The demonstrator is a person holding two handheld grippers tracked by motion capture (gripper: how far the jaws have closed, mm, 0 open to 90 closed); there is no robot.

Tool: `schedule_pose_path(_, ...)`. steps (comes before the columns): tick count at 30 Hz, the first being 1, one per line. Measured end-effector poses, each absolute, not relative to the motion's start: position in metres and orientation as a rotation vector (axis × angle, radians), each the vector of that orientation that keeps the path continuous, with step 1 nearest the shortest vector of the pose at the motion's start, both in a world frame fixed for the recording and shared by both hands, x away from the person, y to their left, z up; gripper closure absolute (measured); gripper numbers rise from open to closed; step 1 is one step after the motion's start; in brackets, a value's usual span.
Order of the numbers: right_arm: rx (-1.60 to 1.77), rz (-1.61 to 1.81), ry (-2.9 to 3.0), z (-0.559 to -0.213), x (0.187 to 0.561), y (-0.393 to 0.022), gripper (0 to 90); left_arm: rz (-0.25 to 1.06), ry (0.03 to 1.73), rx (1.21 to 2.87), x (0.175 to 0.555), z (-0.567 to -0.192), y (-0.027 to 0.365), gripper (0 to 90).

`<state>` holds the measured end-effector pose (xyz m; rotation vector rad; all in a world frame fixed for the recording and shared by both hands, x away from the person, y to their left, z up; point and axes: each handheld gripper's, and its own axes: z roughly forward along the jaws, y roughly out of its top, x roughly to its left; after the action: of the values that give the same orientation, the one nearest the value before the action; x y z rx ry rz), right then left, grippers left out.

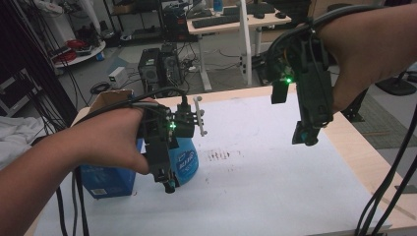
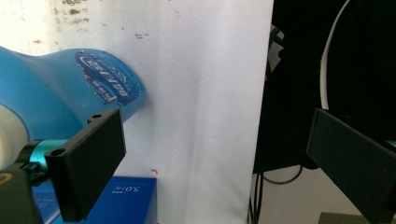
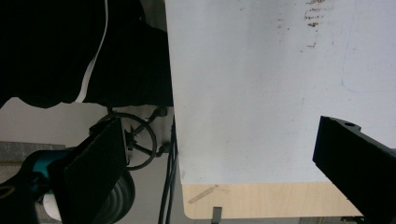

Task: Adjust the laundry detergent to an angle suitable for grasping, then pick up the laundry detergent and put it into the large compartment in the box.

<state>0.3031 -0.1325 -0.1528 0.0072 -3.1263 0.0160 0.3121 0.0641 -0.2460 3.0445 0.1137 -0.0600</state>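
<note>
The blue plastic spray bottle with the white trigger head (image 1: 186,157) stands on the white sheet covering the table (image 1: 275,187), toward its left side, right next to a blue cardboard box (image 1: 105,179) sitting at the sheet's left edge. The left gripper (image 1: 167,184) hangs just in front of the bottle. In the left gripper view its jaws are spread wide with nothing between them, one jaw just beside the bottle's round body (image 2: 70,93); can't tell if it's touching. There's a patch of brownish smudges (image 1: 219,156) on the sheet just right of the bottle. The right gripper (image 1: 306,137) is held up over the table's right side, well apart from the bottle, jaws also spread, nothing in them.
</note>
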Motion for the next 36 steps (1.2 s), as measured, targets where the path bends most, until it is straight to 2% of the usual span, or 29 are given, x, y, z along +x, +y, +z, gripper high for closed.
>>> schedule_pose_path(16, -0.006, 0.012, -3.131, -0.1549, 0.3102, -0.1383, 2.1, -0.079, 0.15, 3.048, 0.314, -0.2508, 0.0647, 4.6)
schedule_pose_path(36, -0.002, 0.014, -3.142, -0.1468, 0.3058, -0.1335, 2.1, -0.061, 0.102, 3.041, 0.3081, -0.2419, 0.0634, 4.6)
